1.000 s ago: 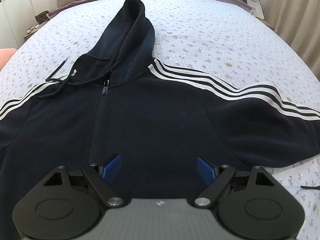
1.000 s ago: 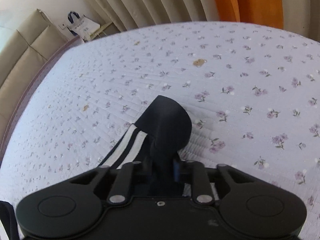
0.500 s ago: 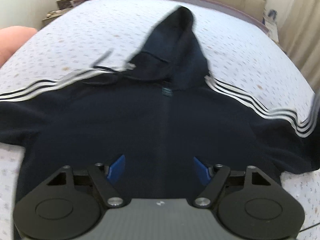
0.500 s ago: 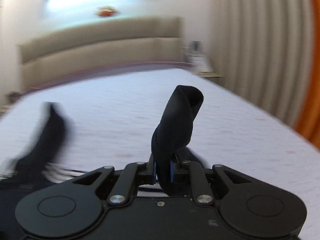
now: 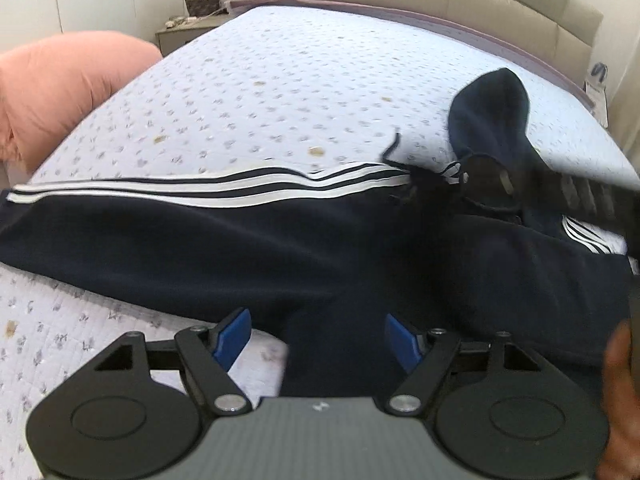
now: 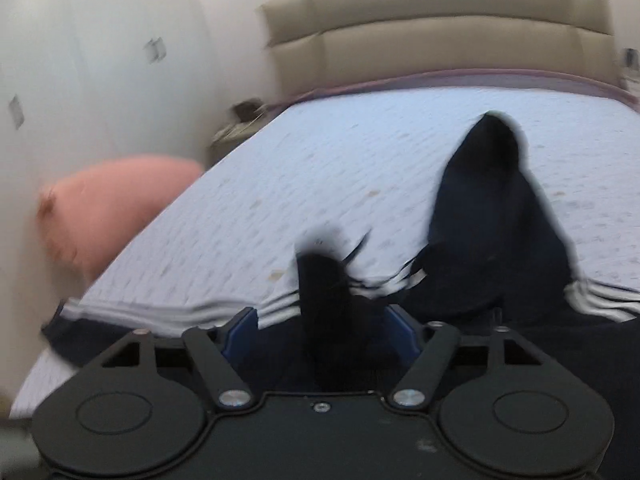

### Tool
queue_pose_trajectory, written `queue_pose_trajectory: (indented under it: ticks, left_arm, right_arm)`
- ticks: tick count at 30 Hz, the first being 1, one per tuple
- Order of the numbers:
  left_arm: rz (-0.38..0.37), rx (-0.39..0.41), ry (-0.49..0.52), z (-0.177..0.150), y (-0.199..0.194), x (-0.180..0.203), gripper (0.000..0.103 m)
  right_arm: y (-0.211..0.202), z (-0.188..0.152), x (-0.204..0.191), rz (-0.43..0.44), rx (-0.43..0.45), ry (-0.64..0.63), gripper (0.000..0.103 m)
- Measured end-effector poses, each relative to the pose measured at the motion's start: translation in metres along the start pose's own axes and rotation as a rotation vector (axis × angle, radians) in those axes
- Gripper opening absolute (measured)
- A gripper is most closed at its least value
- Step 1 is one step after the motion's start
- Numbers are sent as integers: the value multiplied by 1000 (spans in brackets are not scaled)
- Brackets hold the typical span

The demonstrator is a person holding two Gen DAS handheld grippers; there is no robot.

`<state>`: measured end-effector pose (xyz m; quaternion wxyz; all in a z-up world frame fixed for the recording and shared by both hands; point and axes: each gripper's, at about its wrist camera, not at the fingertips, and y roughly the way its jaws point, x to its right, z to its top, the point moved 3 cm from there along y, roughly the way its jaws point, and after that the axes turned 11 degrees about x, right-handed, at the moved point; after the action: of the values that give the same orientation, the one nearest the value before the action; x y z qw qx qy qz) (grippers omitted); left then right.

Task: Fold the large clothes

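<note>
A navy hoodie [image 5: 304, 248] with white-striped sleeves lies spread across a floral-quilted bed [image 5: 280, 92], its hood [image 5: 492, 116] pointing toward the padded headboard [image 6: 440, 36]. The left gripper [image 5: 316, 332] hovers over the lower body of the garment with its blue pads wide apart and holding nothing. The right gripper [image 6: 320, 328], its jaws spread, has a dark bundle of fabric, apparently the sleeve cuff [image 6: 324, 292], standing between them, likely carried across the chest to fold the sleeve inward; blur leaves any pad contact unclear, while only the left view shows the other sleeve [image 5: 160, 200] stretched flat toward the pink pillow [image 5: 52, 92].

Right-wrist view is blurred; the hoodie [image 6: 492, 216] runs off-frame.
</note>
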<state>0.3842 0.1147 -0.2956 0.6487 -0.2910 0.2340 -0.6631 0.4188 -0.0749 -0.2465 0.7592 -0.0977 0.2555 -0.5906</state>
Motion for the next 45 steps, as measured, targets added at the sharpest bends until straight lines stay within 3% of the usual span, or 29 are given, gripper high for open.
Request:
queue_pose_trajectory:
  ticks: [2,4,5,6,8,11,13,15,18,21,24,26,28,30,31,35,38,40,43,45]
  left_arm:
    - [-40,-2,-12,4,11,-10,76]
    - [-95,4,-21,11,24,-9,76]
    - [-131,6,-31,15,31,-9,76]
    - [-163,7,-54,19,38,-10,76]
    - [-205,9,-132,31,54,-11,76]
    - [-308,-32,-246,44,89,-9,78]
    - [-329,-102,-288,45,119,-3,67]
    - [-326,-134,-284,45,137,4,10]
    - [-334,-57,-222,53,129,12,9]
    - [-379,12,-241,59,104,3,10]
    - [-345,-20,-259,48,109,-8,12]
    - [-277,-83,-234,31,124,-11,25]
    - [-316,-54,-271,22,123,-20,26]
    - [-324,-50,-314,22,115,-30,43]
    - [-314,-30,-317,21,105,-39,46]
    - [-259,11,-327,20,69,-79,49]
    - [-149,29,-372,13,44,-126,50]
    - [-47,48,-407,8,30,-162,50]
    - [129,91,-486,7,15,-223,50]
    - [192,123,-568,8,12,-261,54]
  right_arm:
    - [-6,-10,8,-45,-27,-25,80]
    - [-21,-18,30,-133,-34,-16,69]
    - [-27,-22,48,-214,-46,-18,54]
    - [-32,-25,63,-284,-63,-16,32]
    - [-36,-31,95,-393,-101,18,14]
    - [-33,-39,136,-498,-139,66,14]
    - [-23,-51,146,-508,-192,85,14]
    - [-13,-59,151,-507,-256,80,14]
    - [-6,-59,140,-509,-256,21,14]
    - [-13,-46,121,-459,-203,14,14]
    - [-7,-40,103,-395,-184,39,15]
    - [-1,-43,90,-356,-196,56,15]
    - [9,-52,78,-337,-234,52,15]
    - [29,-67,77,-335,-336,55,15]
    - [33,-71,76,-342,-344,42,15]
    - [32,-58,65,-352,-363,3,21]
    - [23,-42,48,-322,-289,-49,21]
    - [24,-43,33,-322,-273,-110,26]
    - [39,-62,26,-331,-360,-142,26]
    - [47,-77,25,-339,-408,-179,29]
